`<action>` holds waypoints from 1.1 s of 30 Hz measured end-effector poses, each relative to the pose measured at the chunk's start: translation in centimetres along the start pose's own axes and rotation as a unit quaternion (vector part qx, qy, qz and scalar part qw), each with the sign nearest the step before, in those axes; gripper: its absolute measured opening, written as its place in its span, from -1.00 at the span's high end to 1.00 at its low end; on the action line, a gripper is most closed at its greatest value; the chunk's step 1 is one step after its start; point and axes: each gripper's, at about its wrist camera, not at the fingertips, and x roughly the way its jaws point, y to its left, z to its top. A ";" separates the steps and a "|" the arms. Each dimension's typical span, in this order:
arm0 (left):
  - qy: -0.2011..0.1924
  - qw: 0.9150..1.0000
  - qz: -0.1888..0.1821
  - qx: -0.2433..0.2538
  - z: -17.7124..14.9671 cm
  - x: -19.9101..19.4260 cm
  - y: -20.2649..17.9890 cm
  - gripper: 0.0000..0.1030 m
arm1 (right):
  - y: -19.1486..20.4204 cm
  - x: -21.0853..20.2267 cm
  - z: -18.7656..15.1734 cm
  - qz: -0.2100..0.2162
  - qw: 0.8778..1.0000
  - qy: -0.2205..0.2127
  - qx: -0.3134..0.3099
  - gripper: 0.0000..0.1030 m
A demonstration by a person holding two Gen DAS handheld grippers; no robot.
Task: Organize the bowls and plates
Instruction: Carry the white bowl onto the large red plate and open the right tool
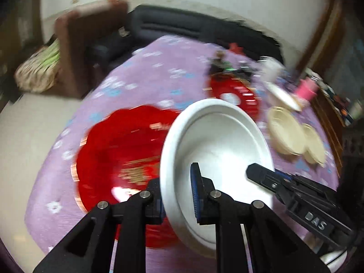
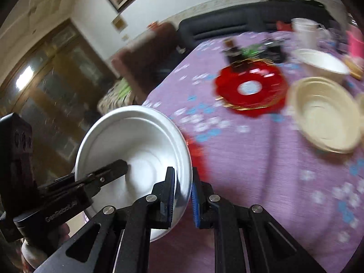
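A white bowl (image 1: 218, 150) with a wide flat rim is tilted steeply on edge above a round table. Below and beside it lies a large red scalloped plate (image 1: 127, 159). Farther off sit a smaller red plate (image 2: 250, 88), two cream ridged bowls (image 2: 323, 113), nearly touching, and another white bowl (image 2: 320, 62).

left claw (image 1: 177, 201): black links; blue pads; silver pins | right claw (image 2: 183, 201): same
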 end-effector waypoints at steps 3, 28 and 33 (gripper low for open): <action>0.027 0.999 0.018 -0.030 0.2 2.4 3.5 0.69 | 2.2 3.9 0.5 0.004 1.000 0.029 -0.011 0.70; -0.019 0.994 -0.036 -0.101 -0.2 0.0 6.6 -0.45 | 0.8 2.7 0.3 -0.008 0.999 -0.041 0.004 0.28; -0.021 0.994 -0.066 -0.082 -0.9 -0.8 3.7 -0.47 | -3.3 1.2 0.2 -0.035 0.997 -0.052 0.045 0.27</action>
